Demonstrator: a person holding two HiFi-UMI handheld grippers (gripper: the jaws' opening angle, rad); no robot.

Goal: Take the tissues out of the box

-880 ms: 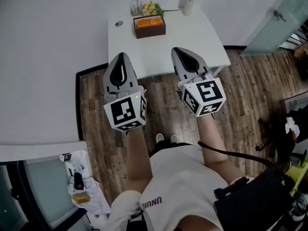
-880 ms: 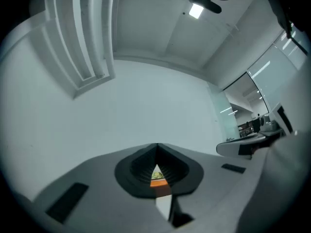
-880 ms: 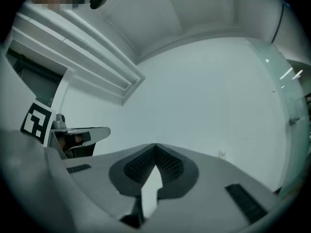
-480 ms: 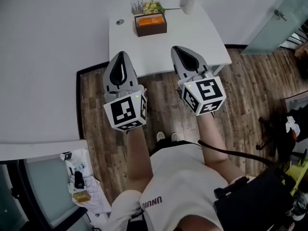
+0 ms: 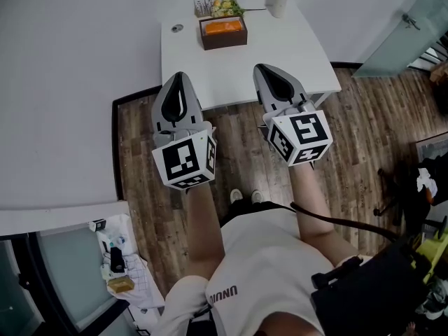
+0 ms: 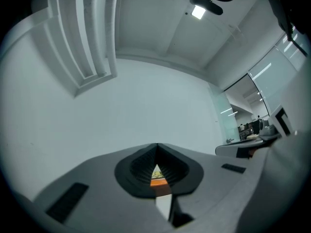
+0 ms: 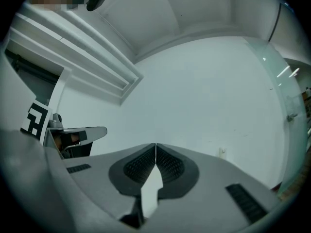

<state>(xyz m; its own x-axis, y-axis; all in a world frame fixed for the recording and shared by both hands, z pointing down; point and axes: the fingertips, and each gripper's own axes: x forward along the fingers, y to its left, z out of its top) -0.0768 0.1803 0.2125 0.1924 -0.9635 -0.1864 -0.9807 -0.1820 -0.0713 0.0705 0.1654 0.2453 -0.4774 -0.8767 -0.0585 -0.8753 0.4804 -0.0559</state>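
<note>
Head view: two grippers, the left gripper (image 5: 176,77) and right gripper (image 5: 260,68), each carry one marker cube. One brown tissue box (image 5: 223,33), orange inside, sits far back on the white table (image 5: 294,54), well apart from both. The shirt print is unreadable.

Left gripper view: the jaws meet, holding nothing, and the box's orange shows through their slit.

Right gripper view: the jaws are closed and empty, facing bare wall.

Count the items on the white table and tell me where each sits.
5: brown box mid-back, flowers beyond it, small rack left of those, white bottle back right, round disc left. More may hide behind.
</note>
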